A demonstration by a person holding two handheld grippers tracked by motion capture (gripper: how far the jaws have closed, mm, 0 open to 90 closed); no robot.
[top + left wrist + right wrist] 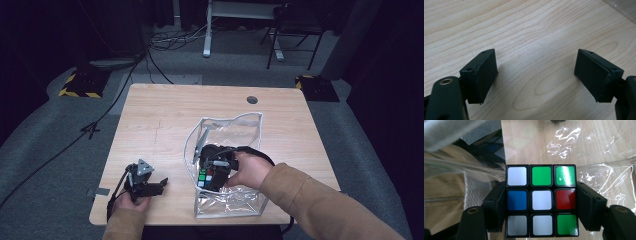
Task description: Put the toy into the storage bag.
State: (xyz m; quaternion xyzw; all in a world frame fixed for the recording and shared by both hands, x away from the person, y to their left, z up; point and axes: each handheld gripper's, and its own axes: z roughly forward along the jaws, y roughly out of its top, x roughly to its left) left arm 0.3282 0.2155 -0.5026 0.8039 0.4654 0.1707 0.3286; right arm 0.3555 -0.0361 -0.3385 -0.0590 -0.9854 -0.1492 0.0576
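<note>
Close against my right gripper's (541, 206) camera sits the puzzle cube (541, 203), clamped on its two side faces with a white, green, blue and red face toward the lens. Going by size: the tabletop (165, 115) carries a clear plastic bag (227, 170) near its front edge, right of centre, mouth up. I have the cube already down inside the bag, so the bag's floor lies below it. My left gripper (150, 186) rests wide and empty at the front left corner, well apart.
</note>
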